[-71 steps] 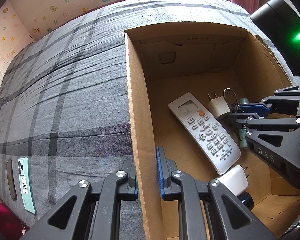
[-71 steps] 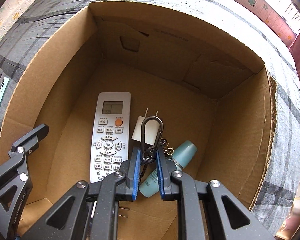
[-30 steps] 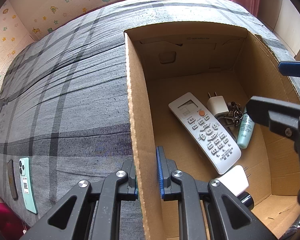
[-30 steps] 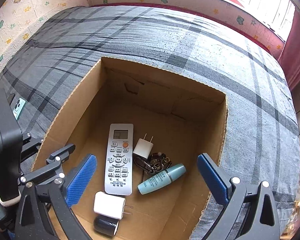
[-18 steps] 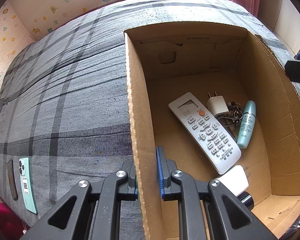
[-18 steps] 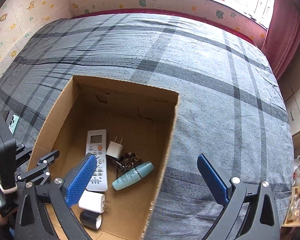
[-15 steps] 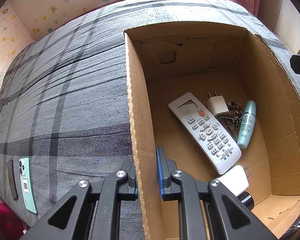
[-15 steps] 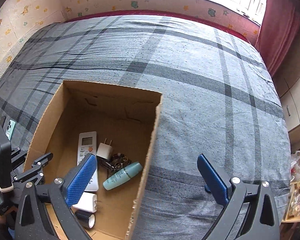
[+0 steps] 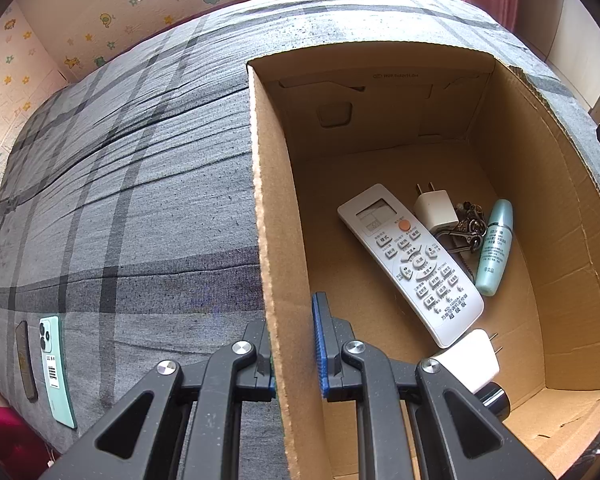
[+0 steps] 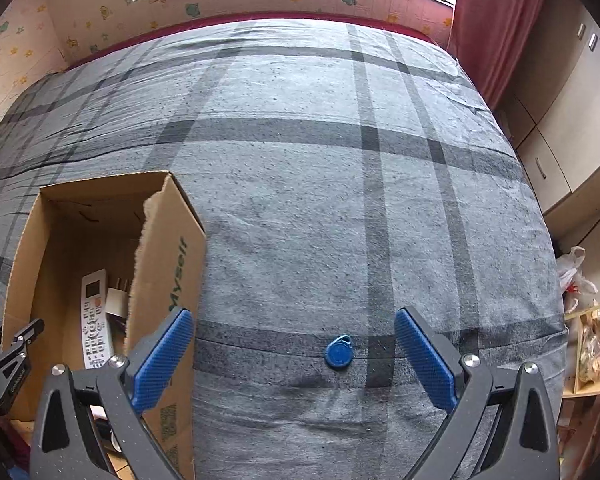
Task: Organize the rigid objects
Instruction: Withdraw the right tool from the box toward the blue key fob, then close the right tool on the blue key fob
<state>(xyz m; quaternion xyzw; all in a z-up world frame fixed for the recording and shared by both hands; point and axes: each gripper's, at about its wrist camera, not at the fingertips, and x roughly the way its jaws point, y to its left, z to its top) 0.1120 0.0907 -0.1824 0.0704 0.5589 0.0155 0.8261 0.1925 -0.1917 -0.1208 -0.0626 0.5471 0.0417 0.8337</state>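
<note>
A: Remote control (image 9: pixel 410 258) in the cardboard box (image 9: pixel 572 216): which way does it lie?

B: Flat on the box floor, long axis slanted, its display end toward the box's far wall and the button end toward the near one. Chinese characters mark the buttons; the model line at its foot is too small to read.

A: Anything else with writing?

B: "Myself", or close to it, runs in green up the box's outer wall in the right wrist view. A teal tube (image 9: pixel 495 246) carries fine print I cannot read.

A: And the grippers?

B: The left gripper (image 9: pixel 294 354) is clamped on the box's left wall. The right gripper (image 10: pixel 294 354) hangs wide apart above the bed (image 10: pixel 300 184), a blue key fob (image 10: pixel 339 351) lying between its fingertips near the bed's near edge.
</note>
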